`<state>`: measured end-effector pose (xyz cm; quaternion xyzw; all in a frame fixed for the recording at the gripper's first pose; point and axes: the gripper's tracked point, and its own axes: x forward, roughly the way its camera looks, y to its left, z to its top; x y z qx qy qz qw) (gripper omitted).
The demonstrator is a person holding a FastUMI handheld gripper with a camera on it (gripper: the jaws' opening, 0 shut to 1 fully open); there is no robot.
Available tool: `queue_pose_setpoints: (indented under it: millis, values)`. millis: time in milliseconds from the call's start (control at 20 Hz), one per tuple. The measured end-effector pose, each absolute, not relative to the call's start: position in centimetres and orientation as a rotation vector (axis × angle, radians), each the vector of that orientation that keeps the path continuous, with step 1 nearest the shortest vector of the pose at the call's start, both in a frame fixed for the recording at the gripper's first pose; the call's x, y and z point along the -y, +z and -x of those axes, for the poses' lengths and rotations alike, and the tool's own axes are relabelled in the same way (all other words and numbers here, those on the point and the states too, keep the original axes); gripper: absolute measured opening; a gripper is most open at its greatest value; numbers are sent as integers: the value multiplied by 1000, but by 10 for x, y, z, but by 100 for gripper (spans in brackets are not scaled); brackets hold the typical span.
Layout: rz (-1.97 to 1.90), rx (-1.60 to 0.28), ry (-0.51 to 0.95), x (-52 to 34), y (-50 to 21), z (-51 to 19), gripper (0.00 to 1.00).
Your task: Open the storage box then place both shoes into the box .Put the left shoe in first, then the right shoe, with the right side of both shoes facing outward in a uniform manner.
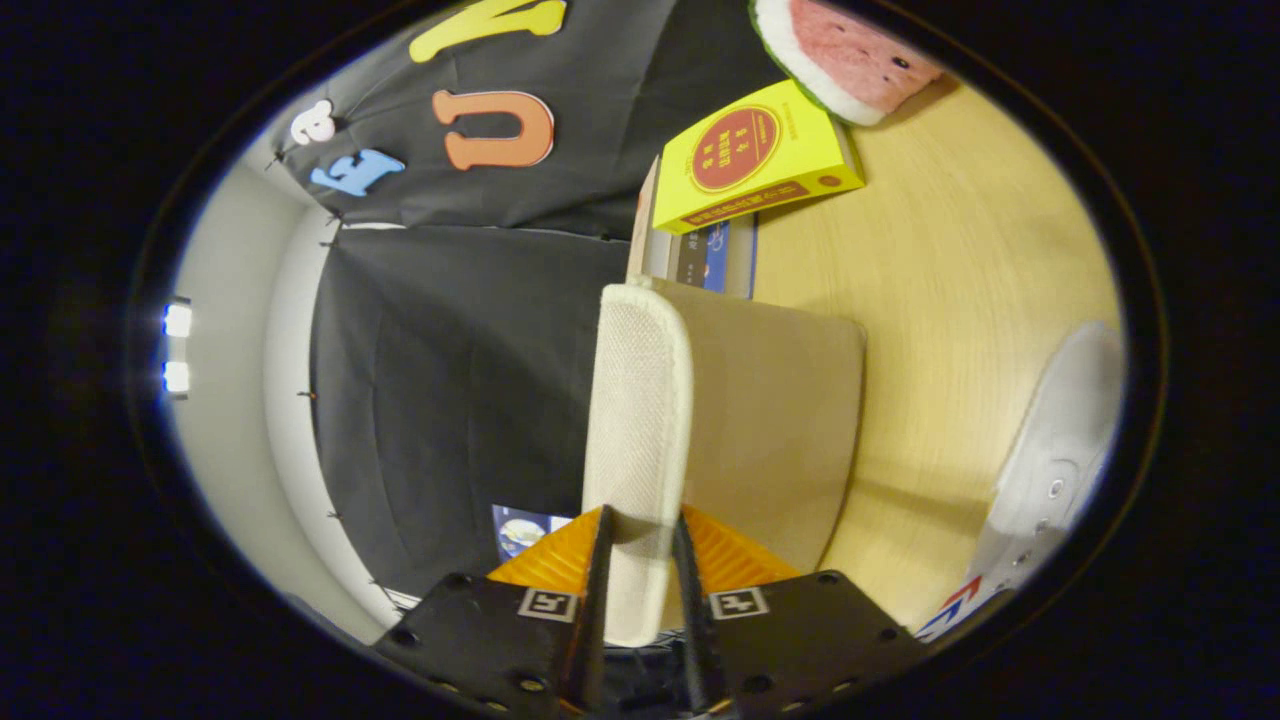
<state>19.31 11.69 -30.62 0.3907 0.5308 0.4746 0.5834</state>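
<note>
Between the jaws [640, 560] sits the box lid [640, 440], its fabric-covered edge pinched from both sides, so we read the jaws as closed on it. The lid looks light and semi-stiff, w/ a coarse woven face that should give decent friction; gripping the rim edge-on like this seems right, tho it may flex if we swing it hard. Right of the lid runs the wooden surface [950, 300]. Beyond the lid on that surface lies a yellow book [750, 155] atop others, and a watermelon cushion [850, 60] farther off. Well right of the lid rests a white shoe [1060, 450]: soft canvas upper, prob. light; we'd grip it at the heel collar.
</note>
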Motion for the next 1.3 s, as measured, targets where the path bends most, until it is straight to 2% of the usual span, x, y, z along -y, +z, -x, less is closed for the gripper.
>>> queue_pose_setpoints:
  millis: [50,150,200,300,800,1300]
  values:
    - [-885,-1244,1084,-114,-307,-190,24]
    - [-843,-1238,1057,-106,-299,-187,25]
    - [-833,-1232,1026,-106,-295,-191,13]
    - [-837,-1254,969,-101,-283,-188,2]
    - [-637,-1166,851,-118,-205,-164,1]
    - [-581,-1090,782,-184,-128,-161,1]
